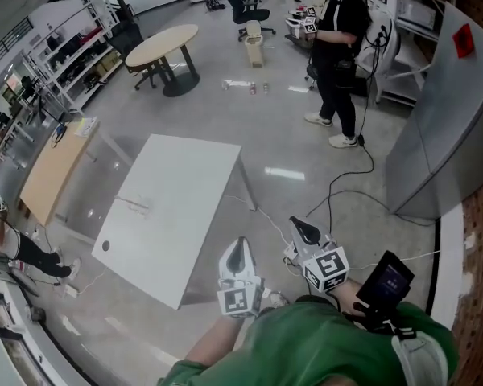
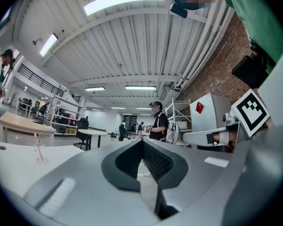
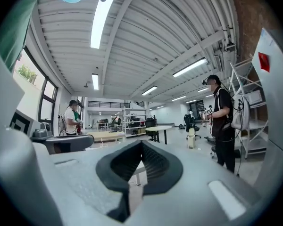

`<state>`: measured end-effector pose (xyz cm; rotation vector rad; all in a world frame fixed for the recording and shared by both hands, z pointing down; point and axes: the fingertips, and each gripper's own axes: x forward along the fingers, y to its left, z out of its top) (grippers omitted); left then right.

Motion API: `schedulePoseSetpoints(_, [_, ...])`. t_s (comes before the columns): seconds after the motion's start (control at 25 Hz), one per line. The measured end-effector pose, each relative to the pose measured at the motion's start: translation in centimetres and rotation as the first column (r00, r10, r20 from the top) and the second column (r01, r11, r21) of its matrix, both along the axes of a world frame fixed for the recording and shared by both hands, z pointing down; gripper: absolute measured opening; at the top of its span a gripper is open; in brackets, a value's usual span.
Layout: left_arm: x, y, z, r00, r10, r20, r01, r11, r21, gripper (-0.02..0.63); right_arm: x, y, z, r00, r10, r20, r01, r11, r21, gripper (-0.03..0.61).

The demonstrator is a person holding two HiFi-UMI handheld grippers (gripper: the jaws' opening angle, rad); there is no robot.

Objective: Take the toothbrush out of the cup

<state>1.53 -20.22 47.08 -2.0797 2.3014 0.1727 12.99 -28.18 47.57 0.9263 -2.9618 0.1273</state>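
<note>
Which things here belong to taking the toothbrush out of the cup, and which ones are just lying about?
For the job: toothbrush, cup, white table under them, left gripper and right gripper, both with fingers shut and empty.

Just around: round table, wooden table, office chair, floor cable, grey cabinet, standing person.

Counter (image 1: pixel 177 215): white, rectangular, standing on the glossy floor.
Round table (image 1: pixel 163 45): beige top, beyond the counter.
Person (image 1: pixel 338 47): dressed in black, standing near the grey cabinet (image 1: pixel 455 127).
Cable (image 1: pixel 346 187): black, trailing across the floor.
</note>
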Motion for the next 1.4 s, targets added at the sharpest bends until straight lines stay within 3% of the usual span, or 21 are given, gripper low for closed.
schedulePoseSetpoints(0.32, [-5.5, 2.3, 1.1, 0.991, -0.13, -0.02, 0.13, 0.991, -0.002, 0.006, -5.3, 0.6, 0.7, 0.995, -0.095, -0.033, 0.095, 0.995, -0.005, 0.003])
schedulePoseSetpoints(0.72, [-12.0, 5.2, 1.6, 0.945, -0.327, -0.01, 0.326, 0.944, -0.048, 0.006, -14.3, 1.4, 1.1, 0.953, -0.299, -0.042, 0.299, 0.954, -0.016, 0.003])
schedulePoseSetpoints(0.92, [-14.7, 4.9, 0.3, 0.904, -0.426, -0.021, 0.425, 0.904, -0.052, 0.006, -18.1, 0.5, 0.8, 0.918, -0.397, -0.022, 0.397, 0.918, -0.006, 0.003])
schedulePoseSetpoints(1.16, [-15.5, 8.6, 0.3, 0.839, -0.543, -0.02, 0.542, 0.839, -0.057, 0.006, -20.2, 3.3, -0.4, 0.86, -0.51, -0.013, 0.509, 0.86, -0.008, 0.003])
schedulePoseSetpoints(1.4, [-17.9, 6.5, 0.6, 0.767, -0.641, -0.01, 0.64, 0.766, -0.063, 0.006, -24.1, 0.7, 1.2, 0.795, -0.607, 0.005, 0.607, 0.795, -0.013, 0.003])
